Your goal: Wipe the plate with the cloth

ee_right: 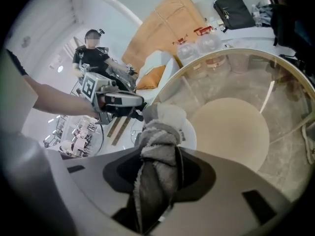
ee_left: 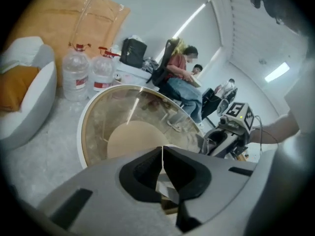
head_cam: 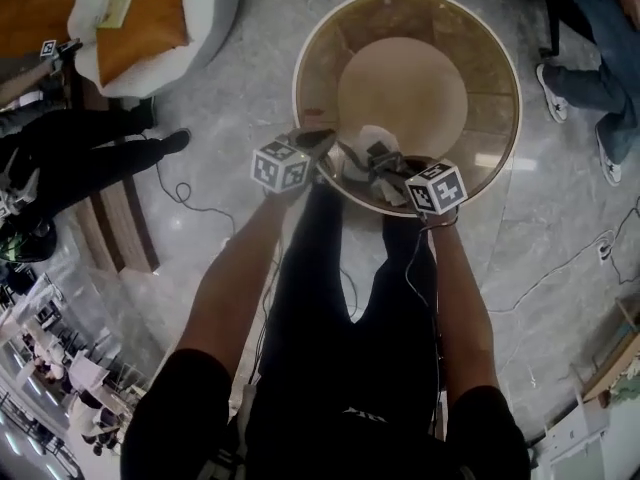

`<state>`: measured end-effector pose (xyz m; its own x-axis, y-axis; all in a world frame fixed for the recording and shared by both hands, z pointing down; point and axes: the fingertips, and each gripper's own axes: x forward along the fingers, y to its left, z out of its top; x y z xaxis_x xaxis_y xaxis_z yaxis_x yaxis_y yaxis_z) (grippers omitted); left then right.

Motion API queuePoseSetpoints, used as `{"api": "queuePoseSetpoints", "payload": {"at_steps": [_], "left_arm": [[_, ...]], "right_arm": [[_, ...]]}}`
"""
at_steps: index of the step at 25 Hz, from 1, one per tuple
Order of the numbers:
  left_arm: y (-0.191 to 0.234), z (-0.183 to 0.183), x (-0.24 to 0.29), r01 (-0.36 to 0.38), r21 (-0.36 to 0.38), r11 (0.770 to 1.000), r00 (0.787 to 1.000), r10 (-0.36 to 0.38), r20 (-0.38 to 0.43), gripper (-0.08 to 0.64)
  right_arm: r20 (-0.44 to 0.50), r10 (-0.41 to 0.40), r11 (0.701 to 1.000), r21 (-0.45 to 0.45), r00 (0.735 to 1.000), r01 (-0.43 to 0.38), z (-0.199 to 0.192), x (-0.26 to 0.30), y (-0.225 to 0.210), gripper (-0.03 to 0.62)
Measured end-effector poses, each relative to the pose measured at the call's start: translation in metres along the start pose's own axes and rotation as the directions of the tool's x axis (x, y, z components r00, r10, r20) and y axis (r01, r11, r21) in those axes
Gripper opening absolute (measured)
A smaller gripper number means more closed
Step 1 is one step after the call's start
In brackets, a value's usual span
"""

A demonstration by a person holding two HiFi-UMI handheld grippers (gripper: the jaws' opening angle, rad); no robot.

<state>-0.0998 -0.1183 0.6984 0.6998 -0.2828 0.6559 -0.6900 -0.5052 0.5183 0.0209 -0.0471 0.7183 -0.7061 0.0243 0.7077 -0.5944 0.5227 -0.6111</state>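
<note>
left gripper (ee_left: 162, 165) is clamped on the rim of the white plate (ee_right: 190, 133), seen edge-on as a thin white line between the closed jaws; right gripper (ee_right: 158, 157) is closed on a bunched grey cloth (ee_right: 158, 140), with the wad sticking out past the tips and touching the plate; the plate sits between the two grippers at the near edge of the round glass table (head_cam: 300, 80); can't tell whether it rests on the glass or is held just above it

risks as I read them:
- the rim pinch is a thin grip on a smooth edge; a wipe pushing on the face away from the clamp point would lever the plate, so it could pivot or slip out of the jaws
- the plate is right at the table rim; if it slips it lands on glass or goes over to the stone floor (head_cam: 200, 258); either way it probably breaks
- the cloth is a twisted wad, not a flat pad; the contact patch is small and coverage would be poor; drag could pull it back through the jaws
- if the wad compresses or shifts, the hard jaw tips could hit the plate; that would scratch it or knock it against the left grip
- the two grippers are close together; a wide stroke toward the clamp side risks a gripper-to-gripper bump

light pressure and strokes directed toward the clamped rim look safest
</note>
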Motion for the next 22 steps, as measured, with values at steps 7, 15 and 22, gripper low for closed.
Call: {"api": "queuePoseSetpoints", "payload": {"at_steps": [7, 15, 22], "left_arm": [[-0.096, -0.019, -0.095, 0.064, -0.169, 0.983, 0.996, -0.054, 0.069, 0.011], [-0.23, 0.052, -0.238, 0.031, -0.145, 0.989, 0.914, 0.03, 0.404, 0.008], [-0.351, 0.079, -0.317, 0.125, 0.08, 0.989, 0.883, -0.148, 0.446, 0.008]], "right_arm": [[0.149, 0.36, 0.923, 0.086, 0.921, -0.375, 0.026, -0.103, 0.097, 0.149], [0.369, 0.559, 0.821, -0.12, 0.743, -0.558, 0.109, -0.297, 0.187, 0.149], [0.562, 0.641, 0.757, -0.352, 0.522, -0.551, 0.128, -0.44, 0.275, 0.149]]}}
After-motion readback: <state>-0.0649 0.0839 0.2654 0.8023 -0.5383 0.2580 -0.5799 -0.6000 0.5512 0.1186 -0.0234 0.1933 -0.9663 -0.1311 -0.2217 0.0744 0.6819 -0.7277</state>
